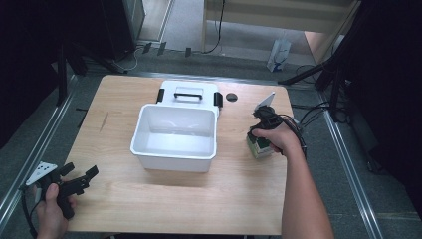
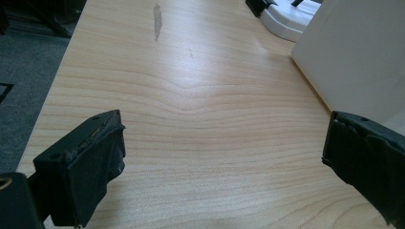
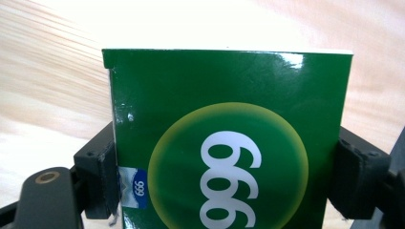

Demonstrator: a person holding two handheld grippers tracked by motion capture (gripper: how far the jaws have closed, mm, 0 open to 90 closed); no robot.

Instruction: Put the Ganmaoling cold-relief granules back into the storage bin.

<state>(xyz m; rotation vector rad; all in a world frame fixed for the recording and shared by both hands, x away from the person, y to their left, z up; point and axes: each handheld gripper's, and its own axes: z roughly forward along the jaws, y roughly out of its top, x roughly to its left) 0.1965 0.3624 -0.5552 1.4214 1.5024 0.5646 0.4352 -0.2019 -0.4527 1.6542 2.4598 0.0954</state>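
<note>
A green box (image 1: 259, 147) with a yellow circle and white digits stands on the wooden table (image 1: 149, 199), right of the white bin. My right gripper (image 1: 262, 135) comes down on it from above, under the person's hand. In the right gripper view the black pads (image 3: 102, 171) press on both sides of the green box (image 3: 229, 95), so this gripper (image 3: 227, 179) is shut on it. My left gripper (image 1: 80, 177) is held at the table's near left corner, jaws wide open and nothing between them; the left gripper view shows it (image 2: 224, 143) over bare wood.
An open white bin (image 1: 174, 158) sits mid-table, and its white lid (image 1: 190, 92) with black clasps lies just behind. A small black disc (image 1: 231, 97) lies at the far edge. The bin's wall (image 2: 353, 52) is to the right of the left gripper.
</note>
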